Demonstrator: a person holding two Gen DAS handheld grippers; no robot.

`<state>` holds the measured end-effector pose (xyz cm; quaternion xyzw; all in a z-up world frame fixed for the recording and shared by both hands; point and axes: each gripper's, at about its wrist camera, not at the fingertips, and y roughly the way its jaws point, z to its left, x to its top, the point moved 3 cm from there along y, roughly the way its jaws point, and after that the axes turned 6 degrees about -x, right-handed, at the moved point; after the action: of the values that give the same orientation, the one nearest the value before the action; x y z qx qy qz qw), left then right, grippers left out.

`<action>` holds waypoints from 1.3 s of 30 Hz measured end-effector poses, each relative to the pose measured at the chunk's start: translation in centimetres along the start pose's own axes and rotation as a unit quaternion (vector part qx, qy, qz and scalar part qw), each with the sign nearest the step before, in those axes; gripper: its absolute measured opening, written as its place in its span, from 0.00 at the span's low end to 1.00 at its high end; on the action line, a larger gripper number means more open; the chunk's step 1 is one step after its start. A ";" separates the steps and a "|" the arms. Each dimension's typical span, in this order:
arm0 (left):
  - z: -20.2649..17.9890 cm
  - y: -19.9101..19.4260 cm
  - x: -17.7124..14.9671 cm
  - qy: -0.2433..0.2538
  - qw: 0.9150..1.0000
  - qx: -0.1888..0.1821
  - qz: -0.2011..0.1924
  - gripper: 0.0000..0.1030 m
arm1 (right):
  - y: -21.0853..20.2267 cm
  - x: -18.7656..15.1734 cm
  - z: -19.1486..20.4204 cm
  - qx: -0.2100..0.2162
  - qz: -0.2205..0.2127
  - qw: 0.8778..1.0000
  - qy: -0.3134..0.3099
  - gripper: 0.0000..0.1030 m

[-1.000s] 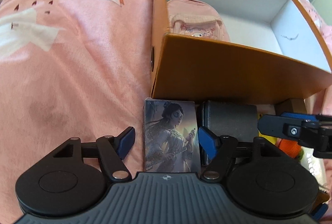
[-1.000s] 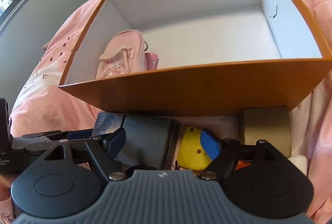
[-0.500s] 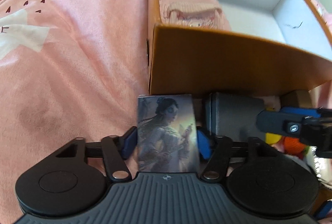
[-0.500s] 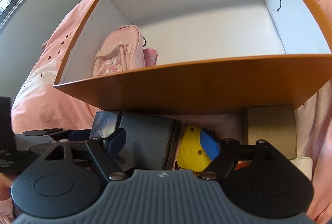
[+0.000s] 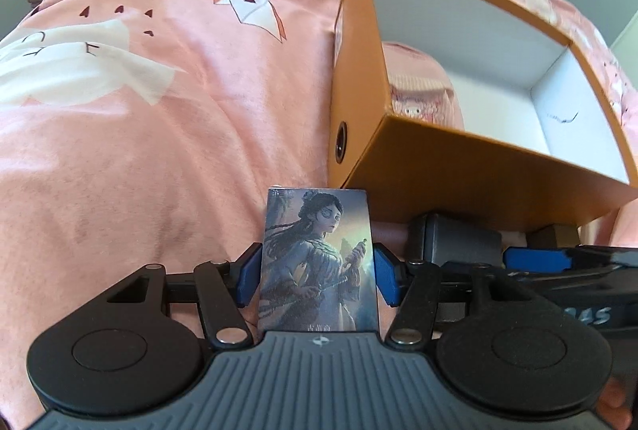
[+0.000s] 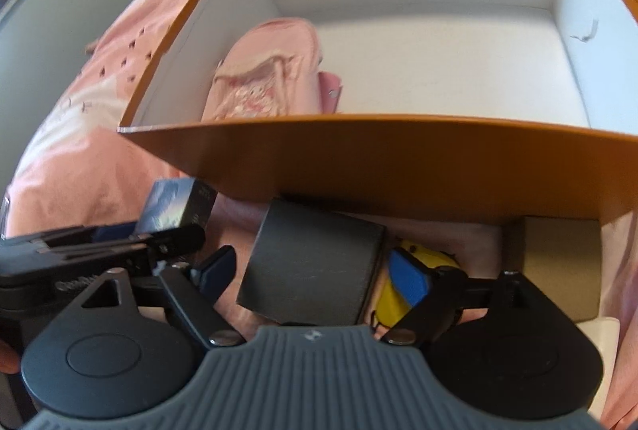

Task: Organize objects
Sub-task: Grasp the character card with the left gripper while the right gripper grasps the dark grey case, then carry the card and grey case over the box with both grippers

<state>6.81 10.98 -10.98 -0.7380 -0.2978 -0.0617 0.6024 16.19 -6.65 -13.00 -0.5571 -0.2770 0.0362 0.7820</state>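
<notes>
My left gripper [image 5: 317, 276] is shut on a small card box [image 5: 318, 260] printed with a woman holding a sword, and holds it above the pink bedspread, near the orange box's [image 5: 470, 171] front left corner. The card box also shows in the right wrist view [image 6: 175, 207]. My right gripper [image 6: 315, 270] is open, its blue pads on either side of a dark grey box [image 6: 315, 262] without touching it. The orange box [image 6: 398, 147] has a white inside and holds a pink pouch [image 6: 267, 71].
A yellow toy [image 6: 402, 294] lies right of the dark grey box. A gold-brown box [image 6: 562, 266] and a white object [image 6: 598, 334] lie at the right, all in front of the orange box. The pink bedspread [image 5: 159, 111] stretches to the left.
My left gripper has closed on the card box and lifted it off the bedspread. My right gripper has moved closer around the dark grey box.
</notes>
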 end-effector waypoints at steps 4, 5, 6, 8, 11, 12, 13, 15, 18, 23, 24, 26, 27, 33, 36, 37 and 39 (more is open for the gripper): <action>0.4 -0.3 0.0 -0.002 1.000 -0.004 -0.010 0.63 | 0.6 0.1 0.6 -0.019 0.002 1.000 -0.009 0.86; 0.7 -0.5 0.1 -0.005 1.000 -0.006 -0.013 0.63 | 0.7 0.1 0.6 -0.023 0.003 1.000 -0.009 0.86; 1.0 -0.7 0.1 -0.007 1.000 -0.009 -0.016 0.63 | 0.8 0.2 0.6 -0.024 0.004 1.000 -0.007 0.86; 1.1 -0.9 0.1 -0.012 1.000 -0.019 -0.019 0.63 | 1.0 0.4 0.6 -0.030 0.003 1.000 -0.006 0.86; 1.3 -0.3 1.8 -0.015 0.999 -0.023 -0.022 0.64 | 1.5 0.5 1.0 -0.033 0.007 0.999 -0.011 0.86; 1.3 -0.2 1.9 -0.016 0.999 -0.024 -0.023 0.64 | 1.6 0.5 1.1 -0.039 0.008 0.999 -0.016 0.86; 1.3 -0.3 1.9 -0.016 0.999 -0.024 -0.023 0.64 | 1.8 0.5 1.2 -0.045 0.008 0.999 -0.021 0.86; 1.3 -0.3 1.9 -0.016 0.999 -0.024 -0.024 0.63 | 2.0 0.4 1.2 -0.052 0.009 0.998 -0.024 0.82; 1.1 -0.5 1.9 -0.014 0.999 -0.026 -0.028 0.64 | 1.8 0.3 0.9 -0.053 0.005 0.998 -0.020 0.81; 0.9 -1.4 2.0 -0.018 0.998 -0.036 -0.042 0.63 | 0.3 0.1 0.4 -0.040 -0.013 0.999 -0.019 0.80; 0.8 -1.7 2.1 -0.018 0.998 -0.037 -0.045 0.64 | -0.2 0.1 0.4 -0.036 -0.019 0.999 -0.021 0.79; 0.6 -2.3 2.1 -0.017 0.998 -0.041 -0.052 0.63 | -1.3 0.1 0.4 -0.028 -0.032 0.999 -0.030 0.79; 0.5 -2.6 2.2 -0.015 0.997 -0.044 -0.055 0.64 | -1.9 0.1 0.5 -0.025 -0.040 0.998 -0.035 0.79; -0.6 -5.4 3.0 -0.005 0.994 -0.066 -0.087 0.64 | -5.7 0.4 1.7 -0.001 -0.078 0.996 -0.047 0.78; -1.3 -6.6 3.6 0.001 0.992 -0.075 -0.105 0.64 | -7.7 0.2 2.3 0.011 -0.096 0.994 -0.049 0.78; -1.5 -7.0 3.8 0.003 0.991 -0.077 -0.111 0.63 | -8.0 0.1 2.4 0.018 -0.102 0.993 -0.047 0.78; -1.8 -7.8 4.3 0.006 0.989 -0.082 -0.122 0.63 | -9.3 0.3 2.4 0.030 -0.112 0.992 -0.043 0.78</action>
<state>6.75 11.63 -1.95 -0.7429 -0.3757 -0.1634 0.5294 12.96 -7.95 -4.04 -0.4964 -0.3697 -0.0197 0.7852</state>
